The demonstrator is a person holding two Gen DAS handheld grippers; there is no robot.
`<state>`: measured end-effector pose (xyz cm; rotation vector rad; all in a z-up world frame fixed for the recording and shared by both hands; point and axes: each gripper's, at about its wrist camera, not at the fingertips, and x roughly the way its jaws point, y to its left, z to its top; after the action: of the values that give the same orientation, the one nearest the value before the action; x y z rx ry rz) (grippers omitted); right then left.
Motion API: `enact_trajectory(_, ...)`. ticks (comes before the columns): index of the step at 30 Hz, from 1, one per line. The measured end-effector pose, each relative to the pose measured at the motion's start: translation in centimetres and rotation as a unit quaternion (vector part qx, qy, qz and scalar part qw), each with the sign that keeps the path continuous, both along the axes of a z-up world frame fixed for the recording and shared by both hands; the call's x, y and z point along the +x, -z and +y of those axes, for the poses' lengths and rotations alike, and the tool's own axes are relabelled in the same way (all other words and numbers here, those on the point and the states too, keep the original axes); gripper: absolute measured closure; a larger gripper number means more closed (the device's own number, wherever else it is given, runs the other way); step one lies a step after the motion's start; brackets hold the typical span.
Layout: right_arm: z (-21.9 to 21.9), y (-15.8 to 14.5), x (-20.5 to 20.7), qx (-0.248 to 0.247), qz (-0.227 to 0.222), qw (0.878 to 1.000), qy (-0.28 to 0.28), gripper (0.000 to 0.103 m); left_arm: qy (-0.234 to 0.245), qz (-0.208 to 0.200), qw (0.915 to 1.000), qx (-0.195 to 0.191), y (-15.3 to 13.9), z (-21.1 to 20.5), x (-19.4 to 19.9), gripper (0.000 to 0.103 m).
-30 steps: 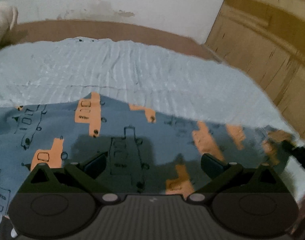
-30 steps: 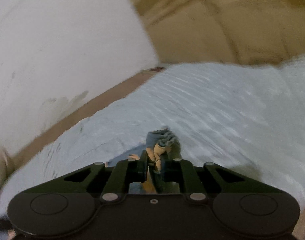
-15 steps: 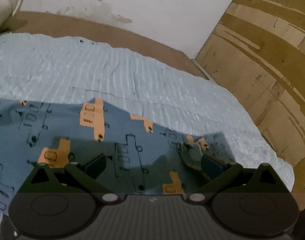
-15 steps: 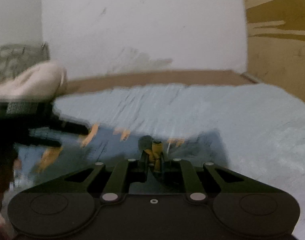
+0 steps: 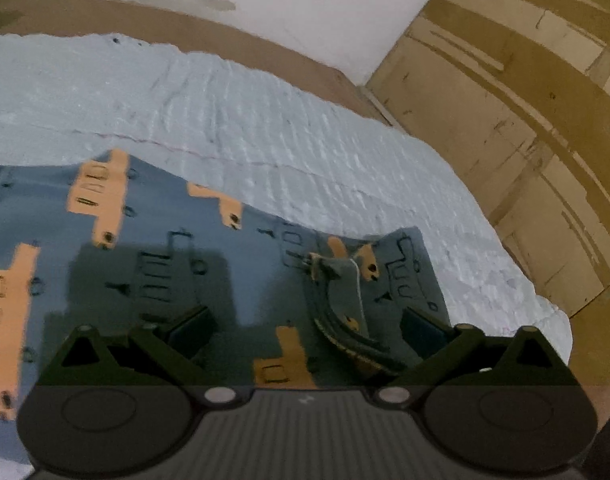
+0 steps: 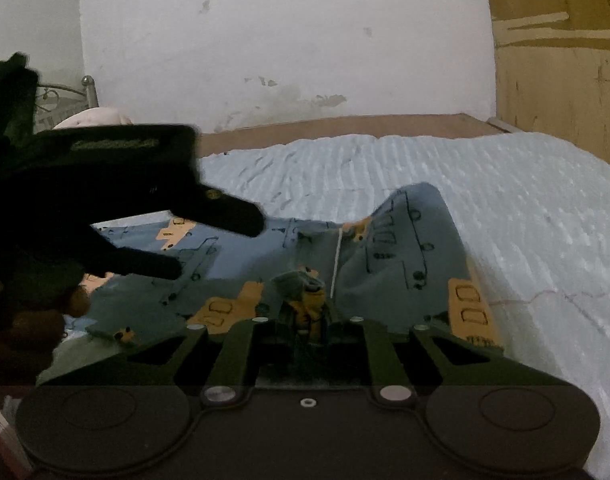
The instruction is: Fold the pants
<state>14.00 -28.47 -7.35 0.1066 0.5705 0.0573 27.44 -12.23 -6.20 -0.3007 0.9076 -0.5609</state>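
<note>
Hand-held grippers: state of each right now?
Left hand-held gripper: open, holding nothing, above the pants.
Right hand-held gripper: jaws opening, a bunch of pants fabric between them.

Pants (image 5: pixel 233 264) on blue-covered bed (image 5: pixel 265 120)
</note>
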Motion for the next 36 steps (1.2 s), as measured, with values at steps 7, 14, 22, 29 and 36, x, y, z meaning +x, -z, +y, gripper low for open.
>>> enact_trajectory(7,0.3,0.3,-0.4,-0.011,-0.012,1.0,-0.001,0.086,0.013,0.034,0.9993,-0.01,0.7,-2.6,1.1,0.045)
enact_trajectory(14,0.1,0.2,-1.4,-0.004,-0.032,0.999,0.009,0.09,0.0,0.064,0.9979,0.005,1.7,-4.0,1.7,0.074)
enact_trajectory(22,0.2,0.2,-1.3,-0.011,-0.026,1.0,0.006,0.09,-0.01,0.055,0.9984,0.008,1.4,-4.2,1.3,0.092)
enact_trajectory(29,0.7,-0.6,-1.4,-0.025,-0.026,0.999,0.001,0.09,-0.013,0.03,0.9993,0.016,-0.3,-4.1,0.5,0.094)
enact_trajectory(36,1.8,-1.8,-1.7,-0.026,-0.036,0.999,-0.011,0.09,-0.025,0.006,0.9995,0.017,-2.3,-1.9,-0.5,0.094)
